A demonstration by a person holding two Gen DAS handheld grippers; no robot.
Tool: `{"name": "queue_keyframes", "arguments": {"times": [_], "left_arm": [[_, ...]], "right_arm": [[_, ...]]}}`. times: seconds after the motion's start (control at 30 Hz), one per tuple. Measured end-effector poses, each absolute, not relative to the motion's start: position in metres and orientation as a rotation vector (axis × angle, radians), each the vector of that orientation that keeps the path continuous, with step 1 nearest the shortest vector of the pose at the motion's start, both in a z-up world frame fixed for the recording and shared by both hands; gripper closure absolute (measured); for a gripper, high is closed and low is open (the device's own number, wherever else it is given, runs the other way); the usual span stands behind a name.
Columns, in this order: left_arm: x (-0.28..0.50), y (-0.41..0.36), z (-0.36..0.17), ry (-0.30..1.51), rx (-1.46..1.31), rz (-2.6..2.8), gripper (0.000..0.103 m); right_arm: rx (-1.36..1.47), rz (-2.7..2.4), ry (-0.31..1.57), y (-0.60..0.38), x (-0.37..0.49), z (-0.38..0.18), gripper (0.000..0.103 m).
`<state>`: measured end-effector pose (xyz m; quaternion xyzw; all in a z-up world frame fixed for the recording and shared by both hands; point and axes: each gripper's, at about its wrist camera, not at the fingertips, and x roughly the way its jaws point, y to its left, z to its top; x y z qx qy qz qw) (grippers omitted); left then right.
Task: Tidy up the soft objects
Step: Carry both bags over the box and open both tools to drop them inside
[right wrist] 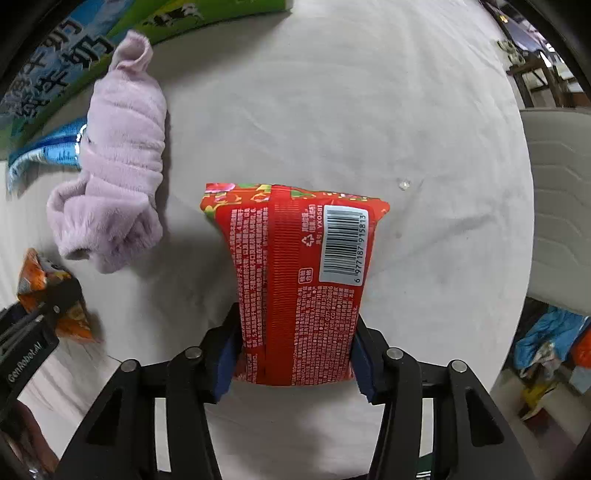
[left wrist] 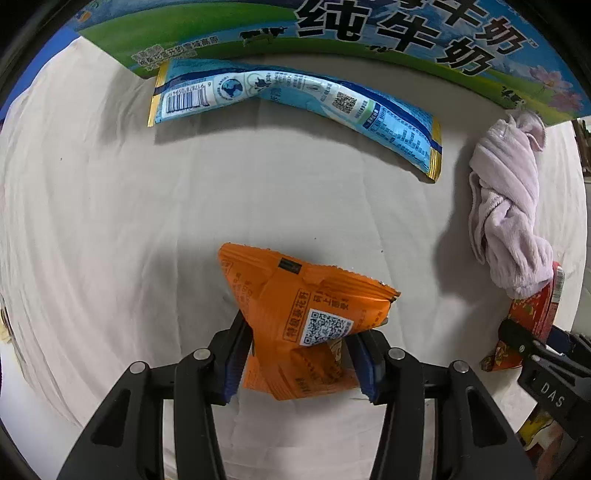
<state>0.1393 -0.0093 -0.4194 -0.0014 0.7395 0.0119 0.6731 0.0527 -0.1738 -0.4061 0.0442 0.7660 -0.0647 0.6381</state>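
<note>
My left gripper (left wrist: 299, 347) is shut on an orange snack packet (left wrist: 295, 306) and holds it above the white cloth-covered table (left wrist: 110, 221). My right gripper (right wrist: 295, 347) is shut on a red snack packet (right wrist: 299, 273) with a barcode label, over the table (right wrist: 369, 110). A twisted lilac fleece cloth (left wrist: 509, 206) lies at the right of the left wrist view and at the upper left of the right wrist view (right wrist: 118, 158). A long blue packet (left wrist: 295, 99) lies at the back. The red packet (left wrist: 528, 317) also shows at the right edge of the left wrist view, the orange packet (right wrist: 44, 291) at the left of the right wrist view.
A large green and blue milk carton box (left wrist: 369, 33) stands along the back edge, seen also in the right wrist view (right wrist: 55, 55). A white chair (right wrist: 561, 206) stands beyond the table's right edge. Coloured items (right wrist: 546, 347) lie on the floor there.
</note>
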Motion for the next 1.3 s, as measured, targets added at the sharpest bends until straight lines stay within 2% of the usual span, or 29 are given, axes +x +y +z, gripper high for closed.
{"name": "queue_keyframes", "arguments": {"times": [0.07,0.13,0.4,0.5,0.57,1.0,1.3], "left_arm": [[0.139,-0.008,-0.420,1.671,-0.018,0.026,0.055],[0.139,-0.008,-0.421,1.673,-0.021,0.023,0.055],[0.138,-0.012,-0.422,1.676,-0.015,0.035,0.055],[0.139,-0.014,-0.423,1.675,-0.010,0.031,0.056],[0.138,-0.014,-0.422,1.674,-0.009,0.027,0.058],[0.122,-0.038,-0.398,1.642,-0.068,-0.013,0.062],[0.108,-0.069,-0.309,1.502,-0.085,-0.138,0.062]], "right_arm": [[0.090,-0.150,1.762,-0.173,0.052,-0.408,0.027],[0.068,-0.161,1.761,-0.174,0.052,-0.410,0.017],[0.132,-0.148,1.751,-0.181,0.050,-0.412,0.016],[0.135,-0.148,1.727,-0.181,0.051,-0.407,0.028],[0.118,-0.145,1.710,-0.175,0.050,-0.399,0.050],[0.088,-0.106,1.696,-0.169,0.043,-0.382,0.055],[0.118,-0.015,1.610,-0.179,0.026,-0.319,0.056]]}}
